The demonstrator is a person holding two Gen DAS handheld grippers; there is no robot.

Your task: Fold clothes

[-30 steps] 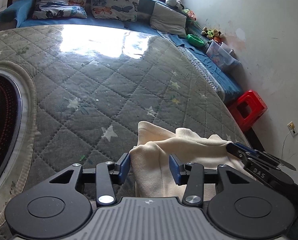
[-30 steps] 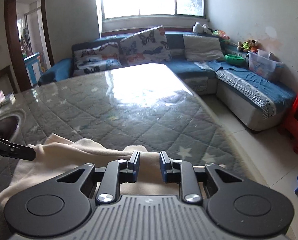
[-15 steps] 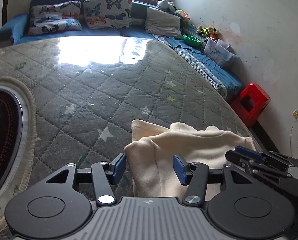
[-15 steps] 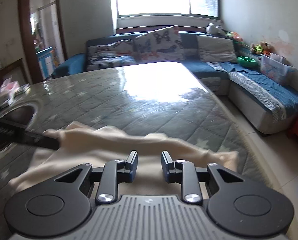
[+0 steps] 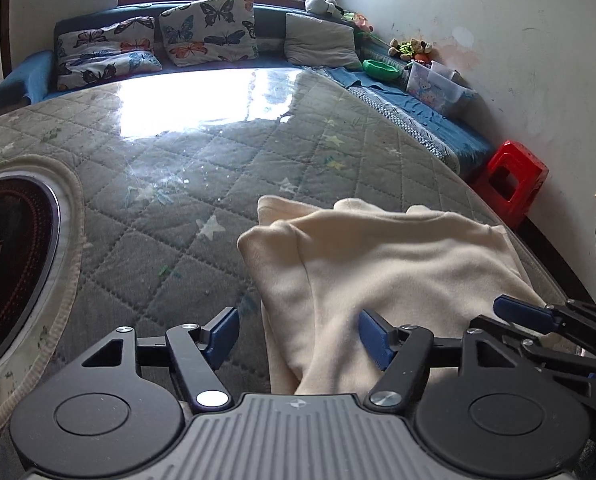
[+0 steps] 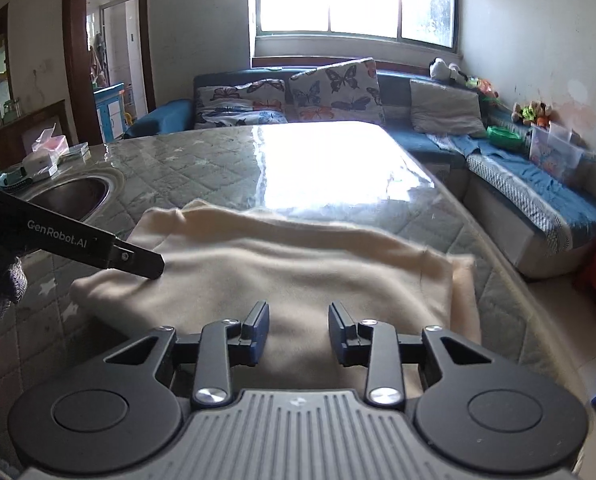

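Our left claw is spread wide, its blue pads on either side of the near left edge of the cream garment, gripping nothing that we can see. Our right claw is spread too, hovering just over the near middle of the same cloth, pads clear of the fabric.

Just ahead of both claws the garment lies on the quilted table cover, already doubled over: a rounded fold runs along its left side, and a lower layer peeks out beyond the far edge and at the right side. The upper layer looks fairly smooth, with a few soft ridges. We judge that at least one fold is made; whether another fold is wanted, or this is the finished bundle, the views do not settle.

To the left of the left claw sits a round dark cooktop set into the table. Beyond the table stands a blue sofa with butterfly cushions.
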